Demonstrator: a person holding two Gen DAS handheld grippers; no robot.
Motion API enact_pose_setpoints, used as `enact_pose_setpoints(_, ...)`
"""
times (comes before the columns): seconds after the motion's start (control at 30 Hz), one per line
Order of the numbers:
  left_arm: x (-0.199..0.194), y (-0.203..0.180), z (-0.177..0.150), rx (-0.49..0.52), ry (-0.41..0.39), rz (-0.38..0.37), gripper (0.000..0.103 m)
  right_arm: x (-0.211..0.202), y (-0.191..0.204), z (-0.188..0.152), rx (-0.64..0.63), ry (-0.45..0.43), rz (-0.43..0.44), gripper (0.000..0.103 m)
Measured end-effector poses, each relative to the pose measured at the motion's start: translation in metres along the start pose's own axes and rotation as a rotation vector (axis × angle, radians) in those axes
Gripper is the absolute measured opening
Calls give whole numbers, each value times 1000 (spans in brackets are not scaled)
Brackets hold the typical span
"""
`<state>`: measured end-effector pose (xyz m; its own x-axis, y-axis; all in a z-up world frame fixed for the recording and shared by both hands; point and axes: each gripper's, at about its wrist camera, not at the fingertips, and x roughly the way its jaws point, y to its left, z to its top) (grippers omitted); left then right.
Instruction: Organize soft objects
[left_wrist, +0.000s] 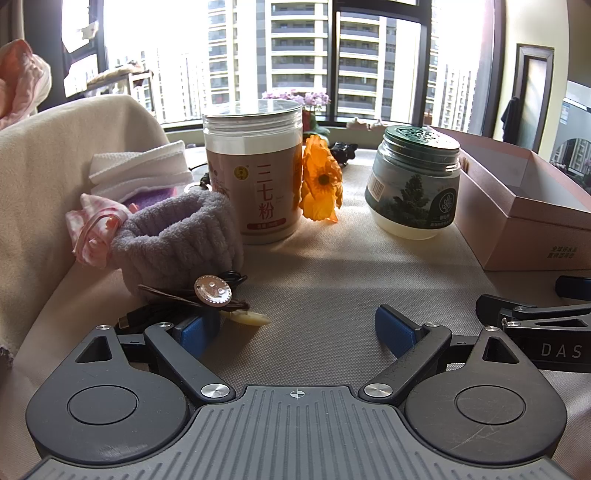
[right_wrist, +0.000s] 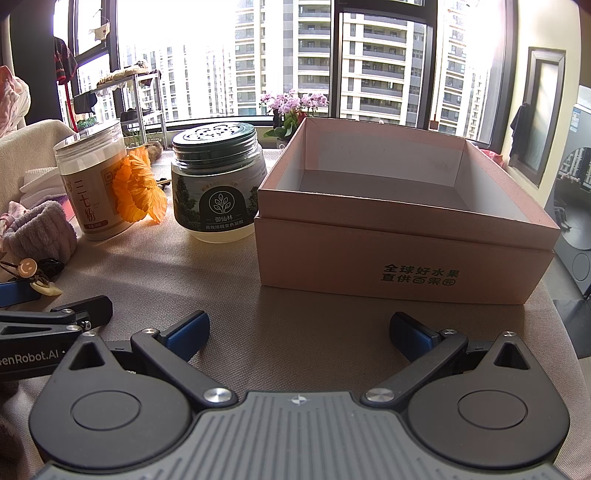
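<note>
We hold both grippers low over the bench (left_wrist: 332, 280), which wears a beige woven cloth. Our left gripper (left_wrist: 295, 326) has its jaws spread wide, nothing between them. Just ahead of its left jaw lies a brown cord hair tie with a round silver smiley charm (left_wrist: 213, 291), touching the fluffy grey-lilac towelling wristband (left_wrist: 177, 240) behind it. A pink gingham fabric scrunchie (left_wrist: 92, 229) sits against the wristband's far-left side, with folded white textured cloths (left_wrist: 140, 168) further back. Well ahead of the jaws stand a clear-lidded plastic canister with red characters (left_wrist: 255, 173), an orange fabric flower (left_wrist: 321, 184) leaning on it, and a dark-green-lidded glass jar (left_wrist: 415, 184).

Our right gripper (right_wrist: 299, 330) also has its jaws spread and empty. Ahead of its right jaw stands an open pink cardboard box (right_wrist: 406, 258), its inside bare.
</note>
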<state>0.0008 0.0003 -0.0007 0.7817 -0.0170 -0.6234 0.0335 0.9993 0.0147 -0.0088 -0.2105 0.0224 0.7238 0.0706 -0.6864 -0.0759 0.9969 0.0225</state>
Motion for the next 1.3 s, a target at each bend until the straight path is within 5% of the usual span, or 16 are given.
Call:
enact_pose_setpoints(0.67, -3, -1, -1, 23, -3, -37, 94, 0, 0, 2, -26, 41, 40, 103)
enact_pose_setpoints(0.9, -26, 8, -4, 107, 20, -220, 89, 4, 2, 14, -79, 162, 84, 103)
enact_pose_setpoints(1.1, -59, 43, 8, 112, -21, -380, 88, -7, 6, 0, -119, 95, 125, 103)
enact_pose_setpoints(1.2, -64, 59, 29, 152, -99, -303, 86, -12, 9, 1, -140, 118, 157, 103)
enact_pose_setpoints(1.3, -49, 74, 54, 155, -101, -250, 73, -20, 17, 1, -192, 140, 210, 103)
